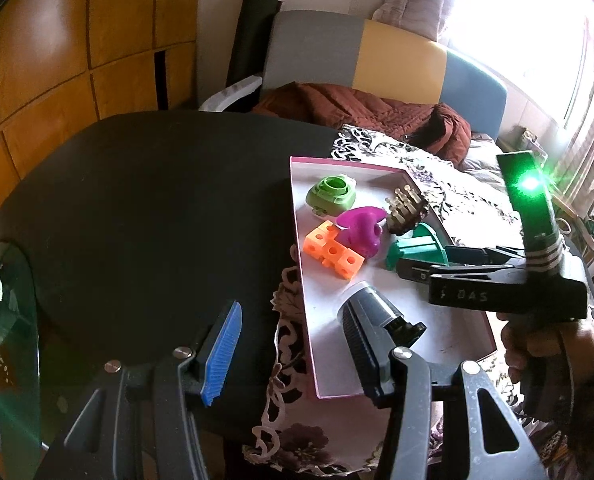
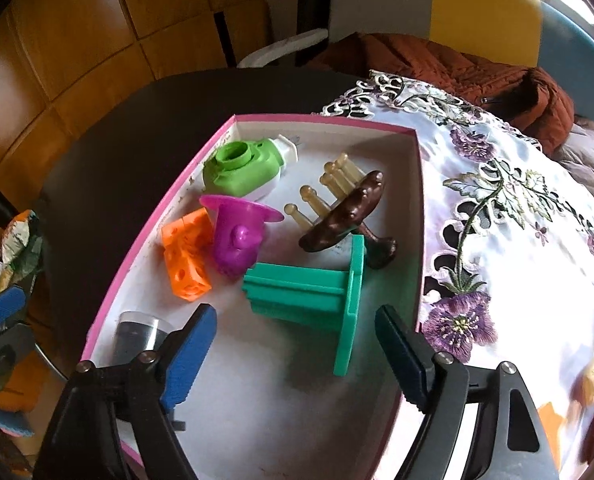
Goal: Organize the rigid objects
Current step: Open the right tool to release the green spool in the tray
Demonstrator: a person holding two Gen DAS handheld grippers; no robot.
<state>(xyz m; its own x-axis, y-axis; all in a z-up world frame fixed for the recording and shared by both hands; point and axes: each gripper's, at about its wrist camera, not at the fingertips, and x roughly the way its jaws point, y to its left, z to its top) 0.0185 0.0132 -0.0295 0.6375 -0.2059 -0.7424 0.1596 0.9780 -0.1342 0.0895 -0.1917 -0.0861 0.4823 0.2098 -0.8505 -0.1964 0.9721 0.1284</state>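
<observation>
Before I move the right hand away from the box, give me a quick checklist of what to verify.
1. Right gripper fingers clear of the teal spool: ok, open and apart from it.
2. Teal spool inside the pink-rimmed box: ok, lying on its side.
3. Orange cubes, purple cup and green piece all in the box: ok.
4. Left gripper empty: ok, fingers open over the box edge.
5. More items left on the tablecloth: cannot tell, only blurred shapes at the right.
</observation>
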